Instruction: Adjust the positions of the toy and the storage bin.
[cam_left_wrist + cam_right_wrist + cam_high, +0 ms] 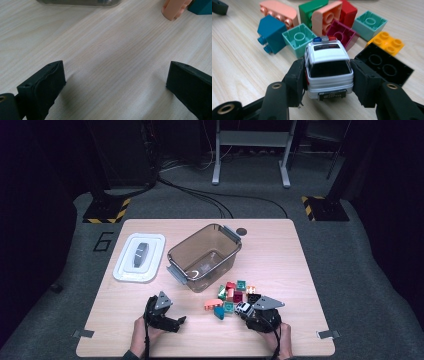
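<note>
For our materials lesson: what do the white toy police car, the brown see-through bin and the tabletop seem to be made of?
White toy police car, clamped in the right hand-held gripper: probably glossy plastic or painted metal; smooth, with soft highlights. Brown see-through bin: likely hard tinted plastic; the table shows through its walls. Tabletop: pale matt wood or wood-look laminate; fine grain lines run across it.

Left gripper [179,321]: matte black body, grey three-cornered plate on top at 12 o'clock, black cable trailing toward 6 o'clock over the bare hand [141,332]. Right gripper [327,75]: same black build and grey plate, blocky ridged pads [297,80], brass-coloured rivets at the arm joints, black cable toward 6 o'clock.
</note>
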A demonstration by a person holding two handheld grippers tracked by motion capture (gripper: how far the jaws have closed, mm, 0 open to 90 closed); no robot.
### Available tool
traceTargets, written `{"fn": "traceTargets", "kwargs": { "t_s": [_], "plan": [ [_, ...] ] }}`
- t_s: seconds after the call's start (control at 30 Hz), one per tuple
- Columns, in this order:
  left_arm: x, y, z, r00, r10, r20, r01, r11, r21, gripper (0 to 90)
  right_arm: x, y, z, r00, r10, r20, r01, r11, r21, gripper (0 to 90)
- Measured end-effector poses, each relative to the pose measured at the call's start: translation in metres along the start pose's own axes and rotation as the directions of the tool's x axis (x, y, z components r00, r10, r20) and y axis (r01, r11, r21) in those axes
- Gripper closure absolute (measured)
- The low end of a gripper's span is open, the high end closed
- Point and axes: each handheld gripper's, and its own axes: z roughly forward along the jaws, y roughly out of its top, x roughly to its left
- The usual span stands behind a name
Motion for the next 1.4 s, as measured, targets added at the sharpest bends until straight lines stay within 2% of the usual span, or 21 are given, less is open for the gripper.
{"fn": "traceTargets", "kwargs": {
  "t_s": [0.17,0.33,0.53,0.7,0.9,1.4],
  "plan": [
    [0.000,0.000,0.000,1.0000,-0.002,0.001,0.002,1.0000,-0.002,2.1,0.004,0.006,-0.009,1.0000,0.005,0.002,-0.005,1.000,-0.013,47.9],
    [0.000,0.000,0.000,1.0000,0.000,0.004,0.000,1.0000,-0.002,2.2,0.003,0.010,-0.017,0.9998,0.021,0.000,-0.021,0.998,-0.051,48.0],
    [0.000,0.000,0.000,1.0000,0.000,0.003,0.000,1.0000,-0.001,2.2,0.003,0.015,-0.021,0.9996,0.029,0.006,-0.029,0.998,-0.050,48.0],
    [0.000,0.000,0.000,1.0000,0.003,0.002,-0.003,1.0000,-0.001,2.2,0.001,0.021,-0.026,0.9996,0.026,0.011,-0.025,0.997,-0.078,47.9],
    [0.000,0.000,0.000,1.0000,0.003,0.002,-0.003,1.0000,-0.001,2.2,-0.004,0.036,-0.031,0.9992,0.031,0.027,-0.028,0.993,-0.111,47.9],
    [0.000,0.000,0.000,1.0000,0.004,0.003,-0.004,1.0000,-0.001,2.2,-0.013,0.072,-0.032,0.9986,0.022,0.049,-0.015,0.991,-0.133,47.9]
  ]
}}
